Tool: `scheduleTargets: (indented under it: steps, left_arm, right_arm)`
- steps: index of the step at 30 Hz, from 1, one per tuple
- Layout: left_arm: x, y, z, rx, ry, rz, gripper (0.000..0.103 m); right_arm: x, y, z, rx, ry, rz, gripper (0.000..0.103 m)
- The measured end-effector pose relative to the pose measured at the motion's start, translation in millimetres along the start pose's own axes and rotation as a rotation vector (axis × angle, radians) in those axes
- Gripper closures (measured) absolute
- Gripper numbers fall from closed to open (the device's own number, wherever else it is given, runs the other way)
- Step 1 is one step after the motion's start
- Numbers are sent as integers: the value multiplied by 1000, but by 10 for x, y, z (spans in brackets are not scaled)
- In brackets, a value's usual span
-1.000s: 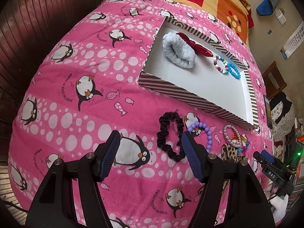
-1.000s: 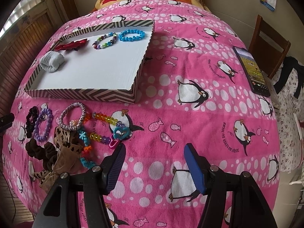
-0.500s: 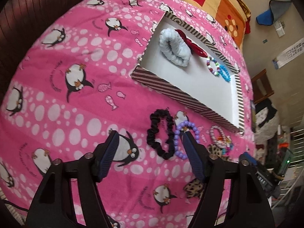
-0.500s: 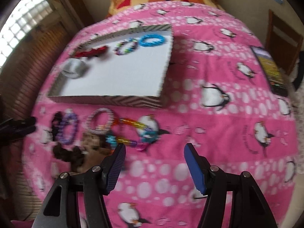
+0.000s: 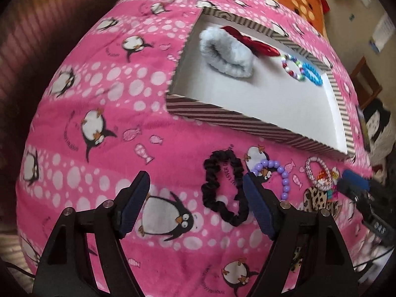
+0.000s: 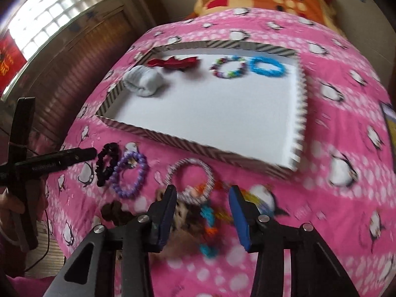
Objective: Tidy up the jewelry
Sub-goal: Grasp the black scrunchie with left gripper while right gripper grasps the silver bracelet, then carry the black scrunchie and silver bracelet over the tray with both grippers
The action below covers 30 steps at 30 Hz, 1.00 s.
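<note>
Left wrist view: you had the left gripper (image 5: 195, 195) spread as wide as it goes, nothing between the fingers, hanging over the pink penguin blanket (image 5: 104, 104) with the black scrunchie (image 5: 224, 190) just inside the right-hand finger. That width reads as prep to straddle the scrunchie's loop, probably your next pick.

The right gripper (image 6: 203, 198) was closing, fingers not yet pressing anything, over the clutter by the white-pink bracelet (image 6: 190, 180) and the multicoloured beads (image 6: 209, 217). Blur hid which piece was lined up; can't tell.

Where the jewelry sat:
- Striped box (image 5: 247, 116) further up the blanket already held the fluffy white scrunchie (image 5: 226, 54), red bow (image 5: 250, 42), mixed-bead bracelet (image 5: 293, 68) and blue bracelet (image 5: 313, 75), lined along the far wall, leaving the near floor free for more.
- Unsorted, on the blanket just in front of the box: black scrunchie, purple bead bracelet (image 6: 130, 175) touching it, white-pink bracelet, leopard-print piece (image 5: 318, 198), brown scrunchie (image 6: 115, 211).

Roughly half done, I'd judge. The loose pieces overlap, so a narrow pinch could drag a neighbour.
</note>
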State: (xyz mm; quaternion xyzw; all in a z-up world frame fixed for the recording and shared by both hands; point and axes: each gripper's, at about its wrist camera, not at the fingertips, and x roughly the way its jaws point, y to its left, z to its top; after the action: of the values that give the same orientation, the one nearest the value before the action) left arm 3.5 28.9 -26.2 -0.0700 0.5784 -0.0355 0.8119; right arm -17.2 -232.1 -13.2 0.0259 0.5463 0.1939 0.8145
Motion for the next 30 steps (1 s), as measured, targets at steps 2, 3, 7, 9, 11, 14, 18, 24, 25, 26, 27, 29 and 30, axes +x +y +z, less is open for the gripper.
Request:
scheduleTargets:
  steps: [2, 3, 7, 9, 11, 14, 18, 24, 25, 26, 27, 29, 30]
  left_arm:
    - [39, -43, 5, 30, -4, 17, 25]
    - [71, -63, 7, 44, -5, 45, 25]
    - [182, -34, 40, 26, 14, 34, 35]
    - [251, -5, 38, 7, 32, 1, 50]
    - [305, 0, 40, 7, 36, 10, 68]
    - [276, 14, 29, 6, 20, -16, 94]
    - [197, 75, 41, -13, 22, -66, 96]
    - [-180, 94, 98, 1, -33, -134, 96]
    - [-226, 91, 119, 3, -41, -143, 96]
    - [-283, 84, 145, 7, -49, -153, 96]
    - [-342, 68, 169, 12, -60, -161, 96]
    - [-422, 6, 223, 19, -78, -177, 96]
    - [-455, -10, 240, 22, -83, -182, 96]
  right_arm:
    - [120, 41, 69, -25, 18, -15, 62]
    - [193, 55, 109, -37, 28, -25, 62]
    - [377, 62, 202, -71, 63, -49, 70]
    - [468, 44, 223, -82, 87, -66, 77]
    - [528, 26, 228, -85, 100, -61, 86]
    - [523, 39, 224, -96, 93, -49, 95]
    - [362, 66, 222, -89, 57, -1, 96]
    - [-25, 95, 252, -58, -16, 78, 96]
    - [-80, 104, 265, -59, -29, 75, 96]
    - [-121, 108, 277, -57, -40, 70, 96]
    - [-164, 103, 290, -49, -51, 69, 96]
    - [-227, 45, 298, -30, -63, 71, 96]
    - [-260, 5, 299, -21, -71, 64, 96]
